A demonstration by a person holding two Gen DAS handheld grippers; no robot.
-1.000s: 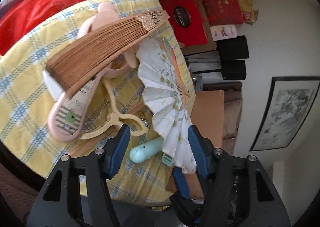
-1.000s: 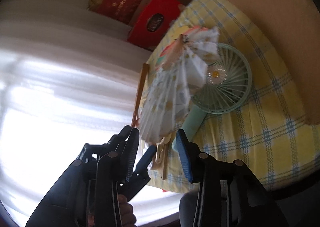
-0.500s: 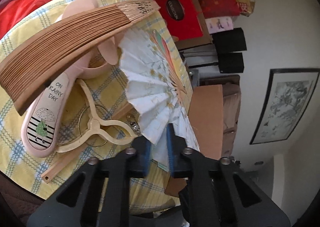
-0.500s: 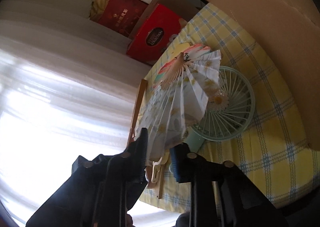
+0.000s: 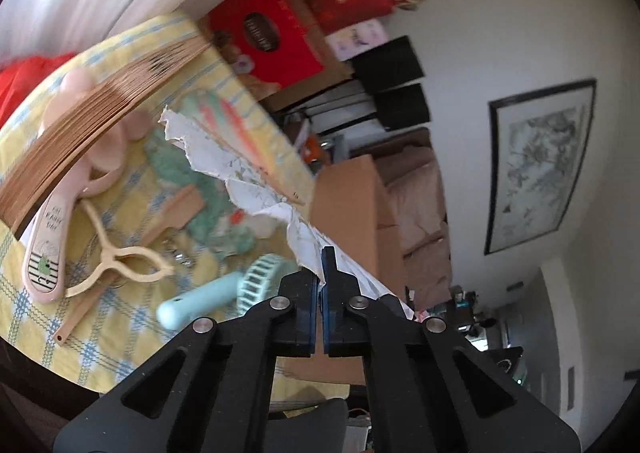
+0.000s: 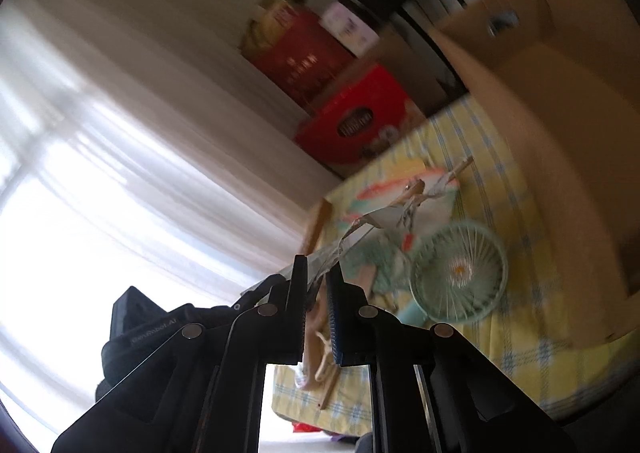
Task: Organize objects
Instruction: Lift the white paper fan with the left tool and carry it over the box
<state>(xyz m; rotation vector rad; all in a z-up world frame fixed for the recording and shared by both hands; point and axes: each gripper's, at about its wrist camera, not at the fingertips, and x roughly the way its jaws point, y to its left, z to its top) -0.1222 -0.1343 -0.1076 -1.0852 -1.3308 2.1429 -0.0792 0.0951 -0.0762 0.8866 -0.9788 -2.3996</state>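
Both my left tongs [image 5: 321, 268] and right tongs [image 6: 317, 277] are closed on the edge of the paper fan [image 5: 256, 173], which stretches ahead of them above the tabletop [image 5: 24, 285], so pulling apart may tear its thin pleats.

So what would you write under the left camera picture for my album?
Left gripper pinching the white paper fan above a yellow checked tablecloth crowded with fans.
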